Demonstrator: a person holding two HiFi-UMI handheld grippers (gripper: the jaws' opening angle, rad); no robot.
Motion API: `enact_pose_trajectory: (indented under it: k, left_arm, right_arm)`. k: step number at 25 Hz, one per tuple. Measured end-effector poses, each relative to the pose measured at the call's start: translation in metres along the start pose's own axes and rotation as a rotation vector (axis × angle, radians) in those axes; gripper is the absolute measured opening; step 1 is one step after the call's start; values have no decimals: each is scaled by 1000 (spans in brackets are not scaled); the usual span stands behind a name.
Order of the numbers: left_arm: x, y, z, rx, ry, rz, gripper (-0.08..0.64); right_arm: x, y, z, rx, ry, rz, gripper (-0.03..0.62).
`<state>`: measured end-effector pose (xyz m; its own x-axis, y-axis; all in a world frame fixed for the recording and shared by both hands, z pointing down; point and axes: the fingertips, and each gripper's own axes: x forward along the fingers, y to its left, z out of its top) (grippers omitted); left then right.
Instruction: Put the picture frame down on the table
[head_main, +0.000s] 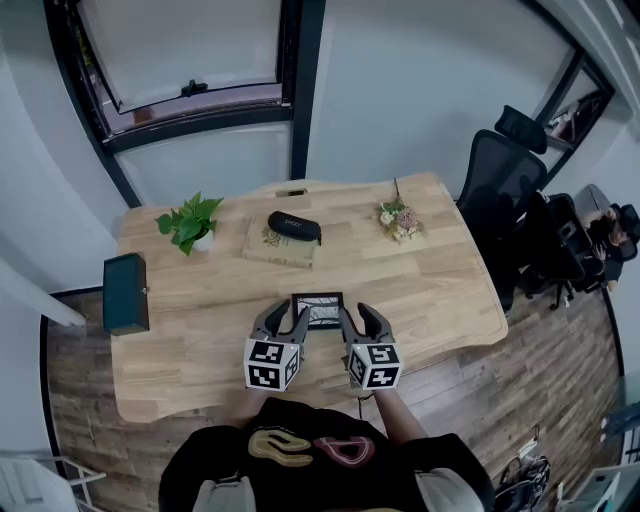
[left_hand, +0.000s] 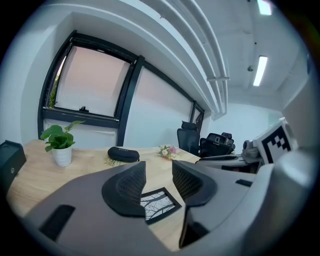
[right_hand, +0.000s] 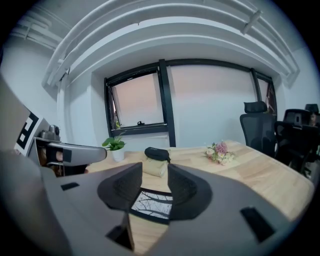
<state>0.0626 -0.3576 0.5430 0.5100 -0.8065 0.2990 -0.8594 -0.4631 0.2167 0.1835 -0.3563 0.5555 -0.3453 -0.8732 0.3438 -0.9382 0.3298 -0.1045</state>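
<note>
The picture frame (head_main: 317, 311), black-edged with a bare-branch print, lies flat on the wooden table (head_main: 200, 330) near its front edge. My left gripper (head_main: 276, 322) hovers just left of it and my right gripper (head_main: 364, 321) just right of it. Neither touches it as far as I can see. In the left gripper view the frame (left_hand: 158, 202) shows on the table through the gap of the open gripper (left_hand: 158, 181). In the right gripper view the frame (right_hand: 150, 204) also lies beyond the open gripper (right_hand: 154, 187). Nothing sits between either pair of jaws.
Farther back stand a potted plant (head_main: 189, 224), a black case (head_main: 295, 226) on a tan book (head_main: 279, 247), and a small flower bunch (head_main: 400, 220). A dark green box (head_main: 126, 293) sits at the left edge. Office chairs (head_main: 500, 180) and a seated person (head_main: 610, 228) are at the right.
</note>
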Motion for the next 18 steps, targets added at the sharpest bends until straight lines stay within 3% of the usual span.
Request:
enact_pose_trajectory:
  k: [9, 18]
  left_arm:
    - [-34, -20, 25, 85, -69, -30, 170]
    - [-51, -21, 20, 25, -83, -18, 67]
  right_arm:
    - [-31, 20, 20, -22, -74, -3, 158]
    - [-49, 20, 20, -7, -102, -49, 54]
